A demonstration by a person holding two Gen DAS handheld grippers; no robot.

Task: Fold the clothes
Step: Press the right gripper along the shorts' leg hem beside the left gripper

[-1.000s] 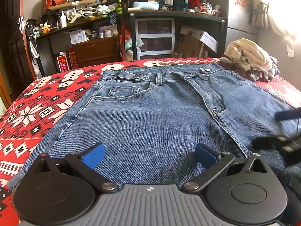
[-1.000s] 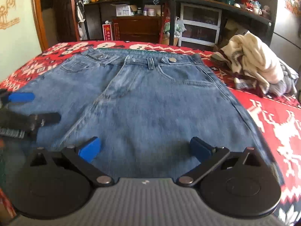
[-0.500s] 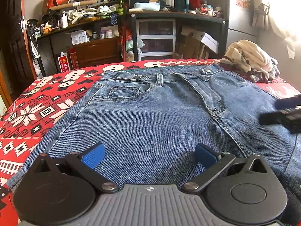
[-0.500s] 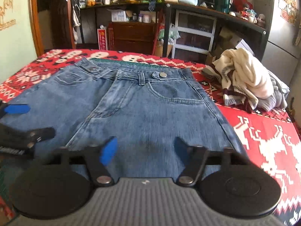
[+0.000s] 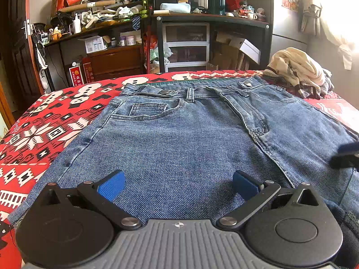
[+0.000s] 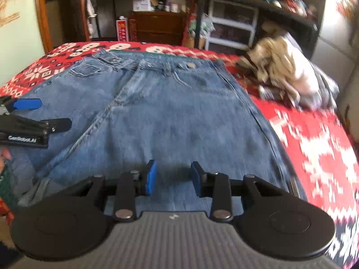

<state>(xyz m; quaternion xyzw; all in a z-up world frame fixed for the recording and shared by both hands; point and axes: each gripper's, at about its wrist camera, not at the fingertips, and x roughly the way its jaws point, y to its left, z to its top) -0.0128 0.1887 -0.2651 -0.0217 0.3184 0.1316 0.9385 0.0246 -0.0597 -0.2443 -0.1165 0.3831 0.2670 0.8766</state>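
Note:
A pair of blue jeans point(image 5: 179, 134) lies flat on the bed, front side up, with the waistband at the far end. My left gripper point(image 5: 177, 185) hovers low over the near part of the left leg, open wide, with nothing between its blue pads. My right gripper point(image 6: 172, 176) hangs over the right leg of the jeans point(image 6: 168, 112). Its pads are drawn close with a narrow gap and hold nothing. The left gripper point(image 6: 44, 114) shows at the left edge of the right wrist view. The right gripper point(image 5: 345, 157) is a blur at the right edge of the left wrist view.
A red patterned blanket point(image 5: 44, 123) covers the bed. A heap of cream and grey clothes point(image 5: 298, 71) lies at the far right corner, also seen as the heap point(image 6: 287, 71). Cluttered shelves, drawers and a desk stand beyond the bed's far edge.
My right gripper's fingers have drawn in from wide open to a narrow gap, and it has shifted to the right over the jeans. The left gripper has stayed put and wide open.

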